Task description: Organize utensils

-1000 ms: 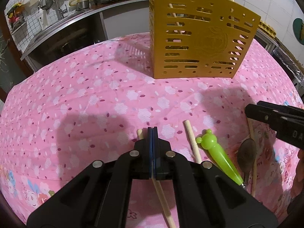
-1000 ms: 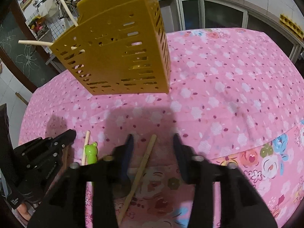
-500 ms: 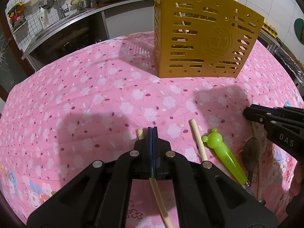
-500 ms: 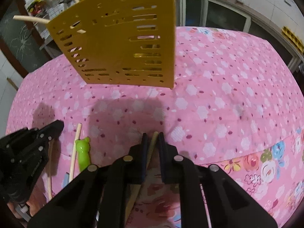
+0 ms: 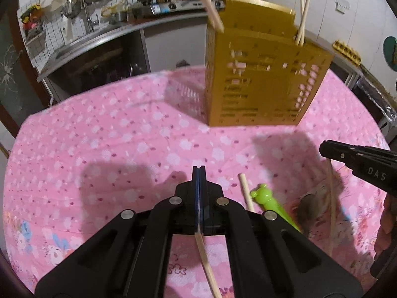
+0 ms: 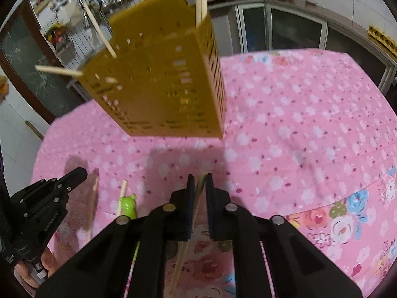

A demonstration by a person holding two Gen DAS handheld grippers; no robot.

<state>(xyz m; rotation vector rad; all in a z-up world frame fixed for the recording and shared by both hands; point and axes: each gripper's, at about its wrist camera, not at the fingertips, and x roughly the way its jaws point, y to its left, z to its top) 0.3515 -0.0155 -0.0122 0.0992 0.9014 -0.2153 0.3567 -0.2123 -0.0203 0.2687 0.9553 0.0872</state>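
Mounted low behind each gripper's fingers, looking forward and down over the pink floral tablecloth [image 5: 124,134] toward the kitchen counter [image 5: 104,34], left view from the left, right view from the right, both close to and sharing the yellow utensil holder [image 5: 260,84] [image 6: 163,87]

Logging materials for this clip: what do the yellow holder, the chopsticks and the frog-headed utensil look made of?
Yellow holder: likely molded plastic, matte mustard, with punched slots. Chopsticks, such as the one in the left gripper: pale wood or bamboo, unvarnished look. Frog-headed utensil: glossy green plastic handle.
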